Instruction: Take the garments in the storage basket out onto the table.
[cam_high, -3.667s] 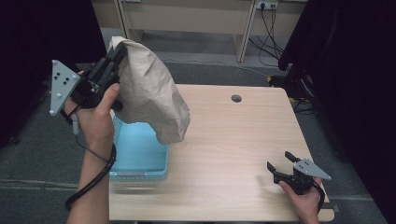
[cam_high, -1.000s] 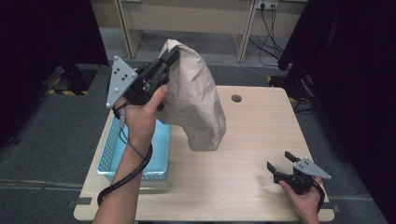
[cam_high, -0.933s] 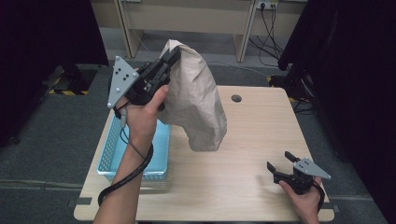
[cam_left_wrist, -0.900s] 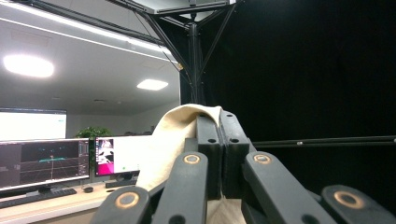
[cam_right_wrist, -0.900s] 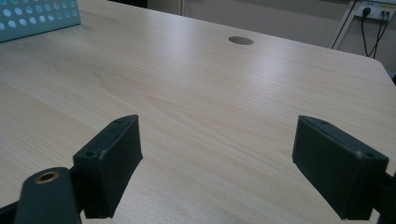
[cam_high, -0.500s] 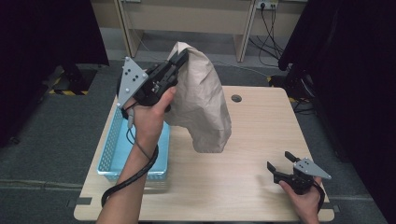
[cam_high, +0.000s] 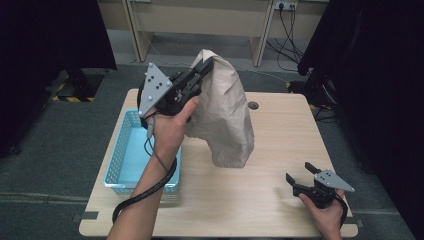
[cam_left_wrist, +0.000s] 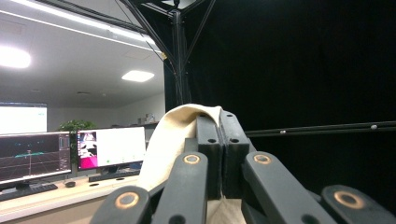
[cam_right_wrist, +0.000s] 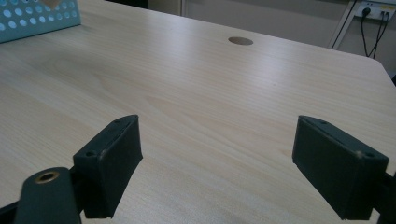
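High view: the left gripper (cam_high: 206, 64) is raised above the table (cam_high: 280, 135), its jaws pinched on the top fold of a brown paper bag (cam_high: 225, 115). The bag hangs from the jaws with its long axis vertical, so it lies straight below the grip. Its lower end sits just right of the blue basket (cam_high: 131, 150) and appears to touch or nearly touch the tabletop; contact cannot be confirmed from this angle. The right gripper (cam_high: 300, 182) rests well right of the basket, at the near right corner of the table, apart from the bag. The left hand is therefore the nearer one. Open tabletop lies right of the basket, between bag and right gripper.

Left gripper view: the jaws are pressed together on a pale fold of the bag (cam_left_wrist: 177, 135), which drapes down to one side.

Right gripper view: the right gripper (cam_right_wrist: 219, 163) has its jaws spread wide with nothing between them. The basket corner (cam_right_wrist: 42, 16) lies far ahead, with bare wood between.
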